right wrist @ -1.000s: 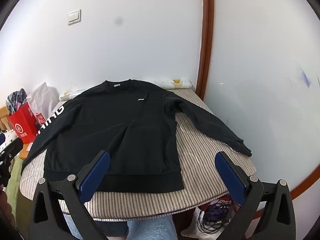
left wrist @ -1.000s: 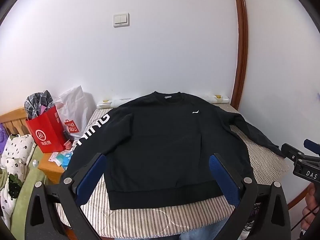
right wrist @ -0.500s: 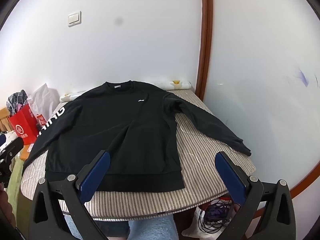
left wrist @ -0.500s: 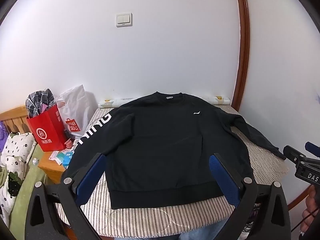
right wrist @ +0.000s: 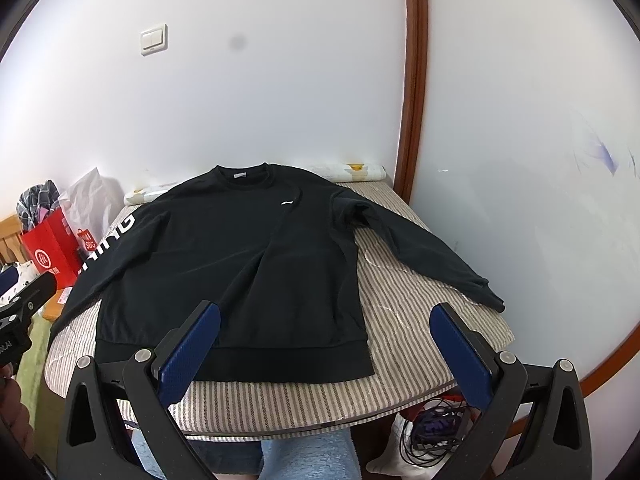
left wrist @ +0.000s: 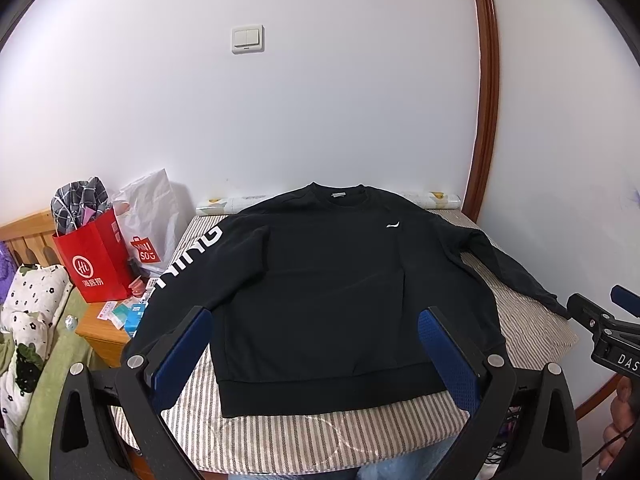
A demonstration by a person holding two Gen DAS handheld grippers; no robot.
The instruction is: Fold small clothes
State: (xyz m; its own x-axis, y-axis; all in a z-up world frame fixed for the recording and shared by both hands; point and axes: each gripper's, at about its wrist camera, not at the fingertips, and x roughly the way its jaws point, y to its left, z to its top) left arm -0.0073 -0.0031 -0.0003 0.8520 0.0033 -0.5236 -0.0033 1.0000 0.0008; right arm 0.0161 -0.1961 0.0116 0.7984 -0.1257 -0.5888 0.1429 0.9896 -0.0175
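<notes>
We see black long-sleeved cotton sweatshirt flat on striped padded table | our left gripper jaws released, empty | our right gripper jaws released, empty

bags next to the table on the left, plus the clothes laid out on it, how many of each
black sweatshirt spread flat on the striped table: 1
red paper bag: 1
white plastic bag: 1
total: 3, which is 1 garment and 2 bags
both the left gripper and the right gripper are open, holding nothing
</notes>
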